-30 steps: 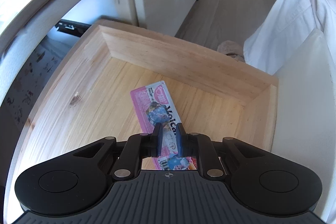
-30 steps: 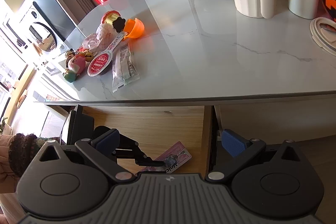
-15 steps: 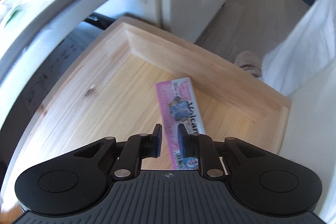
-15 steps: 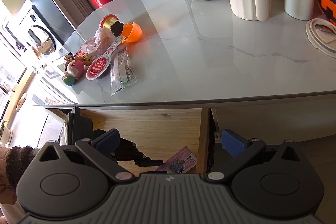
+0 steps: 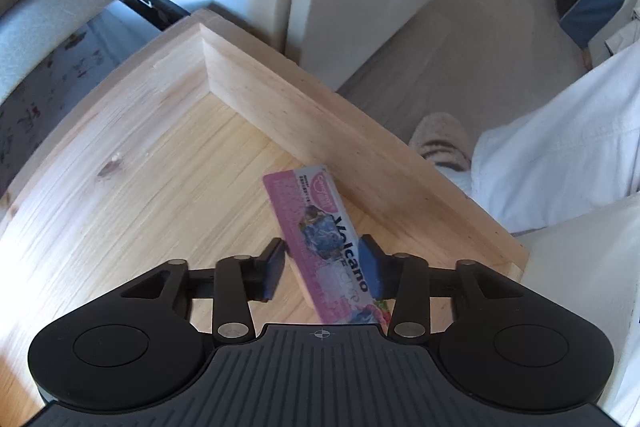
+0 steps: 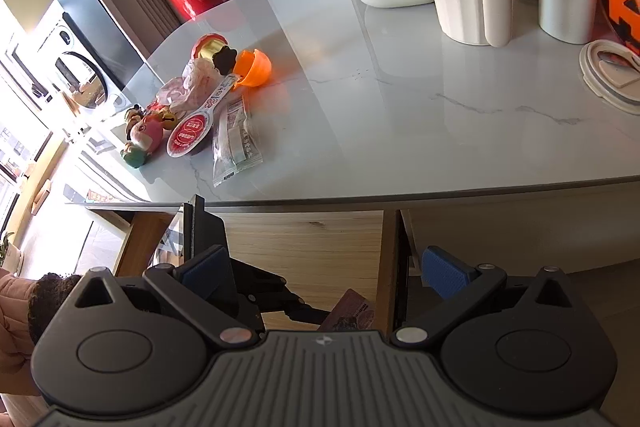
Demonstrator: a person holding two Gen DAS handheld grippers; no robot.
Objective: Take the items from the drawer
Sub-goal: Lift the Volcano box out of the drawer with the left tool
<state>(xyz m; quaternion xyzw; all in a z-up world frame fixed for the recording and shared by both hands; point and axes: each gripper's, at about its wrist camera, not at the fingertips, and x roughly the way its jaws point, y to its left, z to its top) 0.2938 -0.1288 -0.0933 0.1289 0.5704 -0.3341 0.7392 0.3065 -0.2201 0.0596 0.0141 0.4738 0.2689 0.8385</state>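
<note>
Pale pine is filling the left wrist view: the drawer (image 5: 120,211) is standing pulled out, and a pink packet (image 5: 320,239) printed "Volcano" is lying on its floor with its far end close to the wooden wall. The left gripper (image 5: 322,271) is pointing steeply down over it, its jaws opening, with the packet passing between the blue pads; the right pad is overlapping the packet's edge, and whether it is touching cannot be told. The packet's near end is hiding behind the gripper body. Only this view is showing a slipper (image 5: 440,141) and white cloth (image 5: 560,163) on the floor.

Marble is showing only in the right wrist view: a tabletop (image 6: 400,115) carrying a toy (image 6: 144,141), a red spoon (image 6: 196,131), a clear wrapper (image 6: 234,143) and an orange capsule (image 6: 254,67). The right gripper (image 6: 324,267) is hanging wide and empty above the drawer (image 6: 312,247), where the packet (image 6: 352,315) is peeking out, dim and partly cut off, beside the left gripper (image 6: 280,303).
</note>
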